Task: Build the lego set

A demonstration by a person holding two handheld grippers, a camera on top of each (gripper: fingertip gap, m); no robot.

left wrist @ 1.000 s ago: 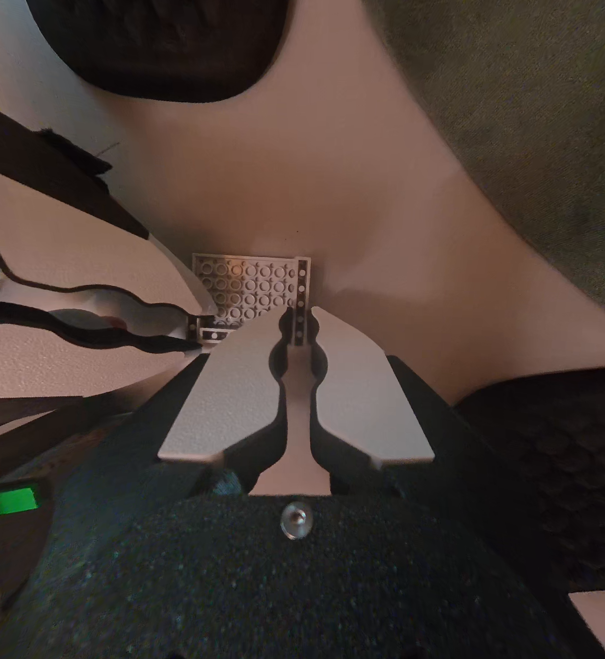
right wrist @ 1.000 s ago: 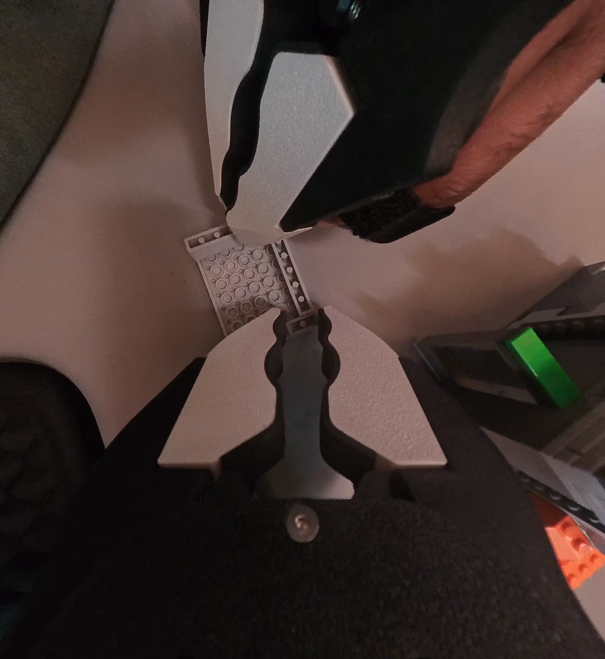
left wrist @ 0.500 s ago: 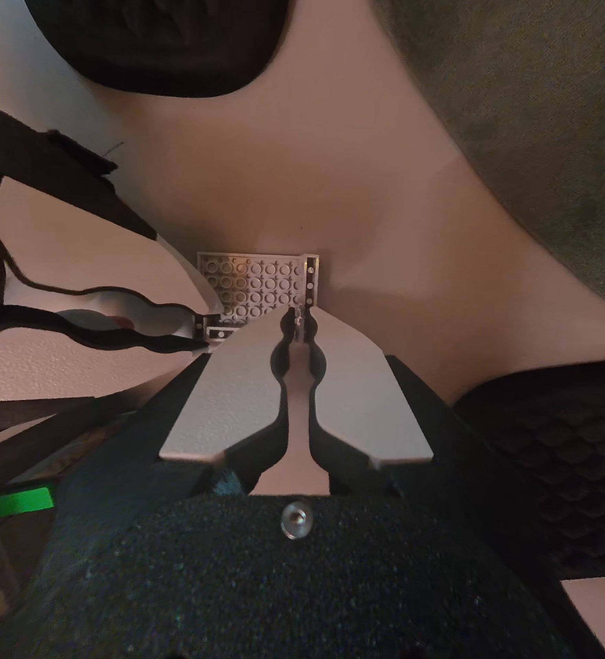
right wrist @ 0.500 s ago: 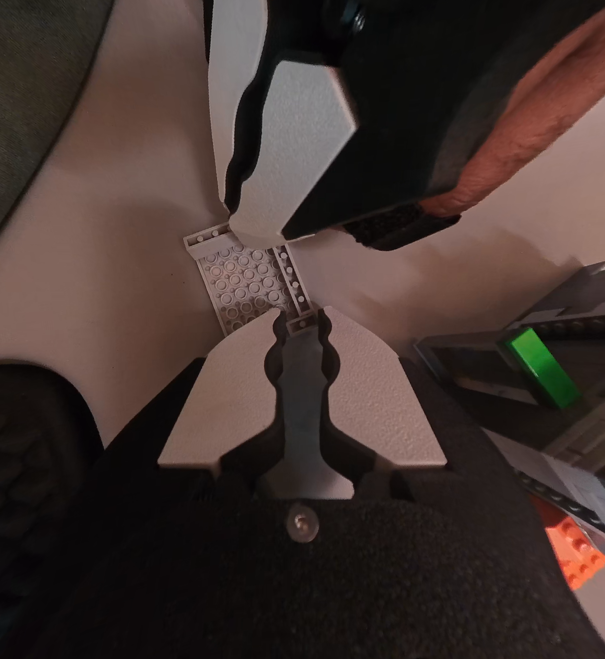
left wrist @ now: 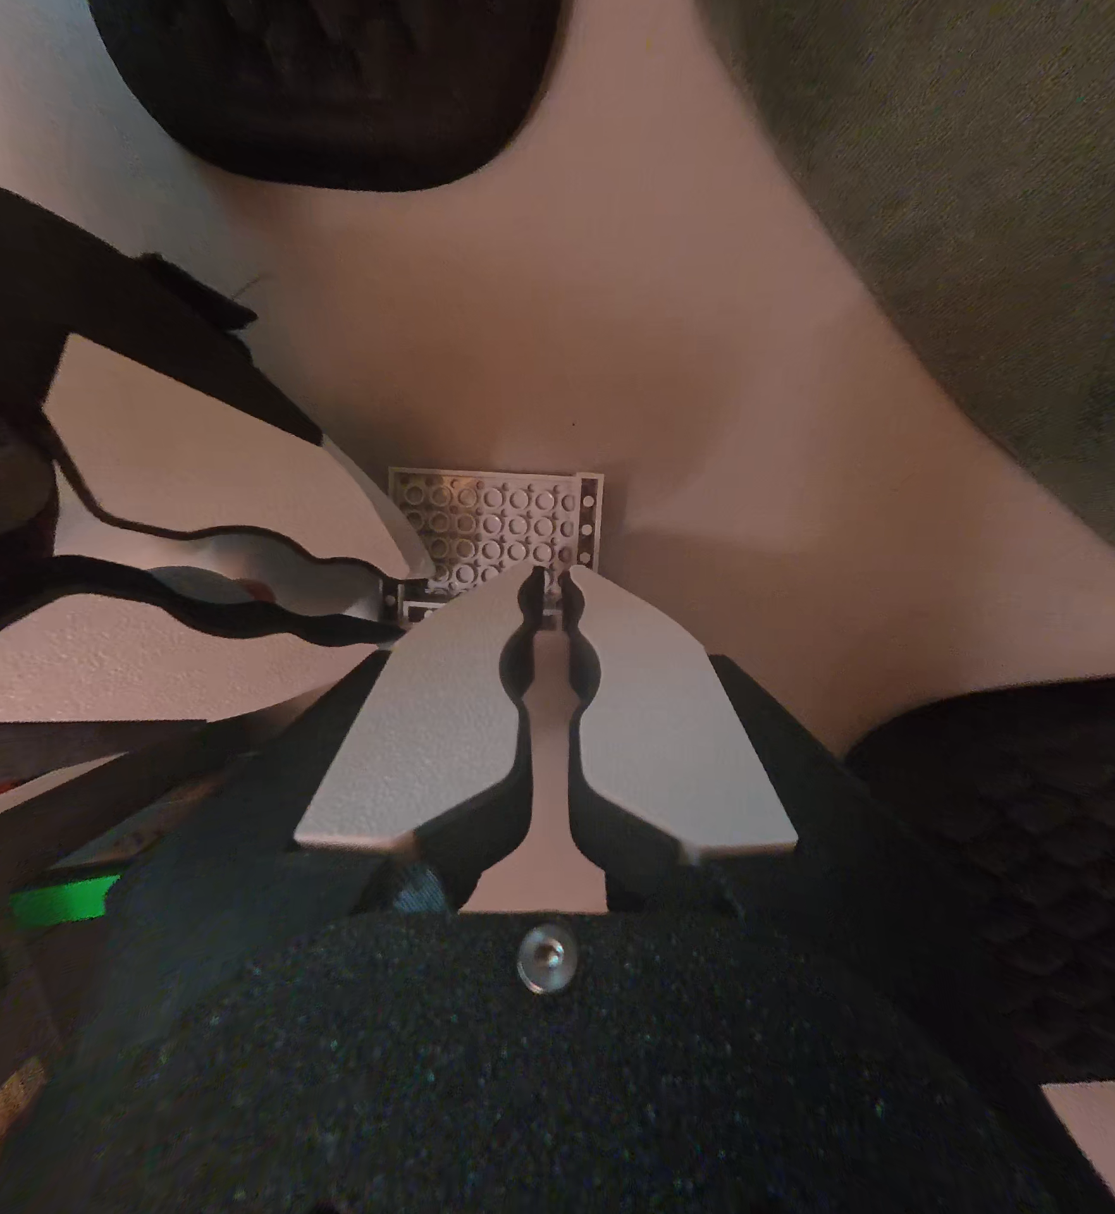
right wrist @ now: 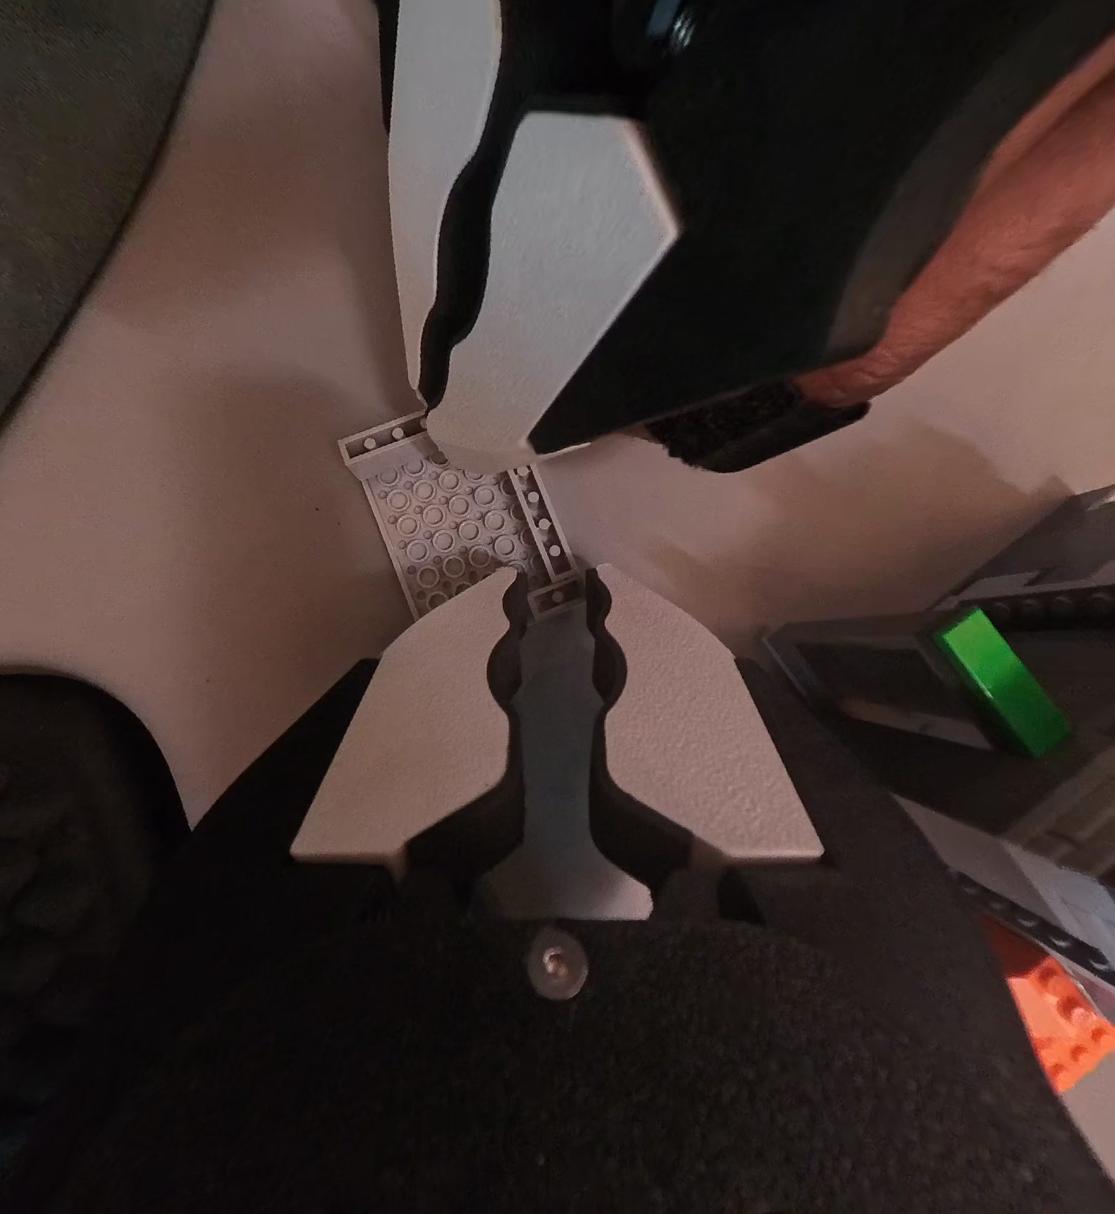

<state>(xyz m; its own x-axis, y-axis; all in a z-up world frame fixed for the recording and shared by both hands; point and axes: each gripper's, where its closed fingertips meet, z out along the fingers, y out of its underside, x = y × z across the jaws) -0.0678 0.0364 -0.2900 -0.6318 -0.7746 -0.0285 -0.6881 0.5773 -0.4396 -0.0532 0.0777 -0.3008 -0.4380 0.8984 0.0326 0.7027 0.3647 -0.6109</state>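
While the right gripper (right wrist: pixel 554 594) pinches the grey plate's (right wrist: pixel 456 525) corner brick, the left gripper (left wrist: pixel 551 584) clamps its edge.

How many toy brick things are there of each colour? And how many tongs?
light grey studded plate: 1, pinched by both tongs
dark grey brick build: 1
green brick: 1, on the dark grey build
orange brick: 1
left tongs and right tongs: 2
Total: 6
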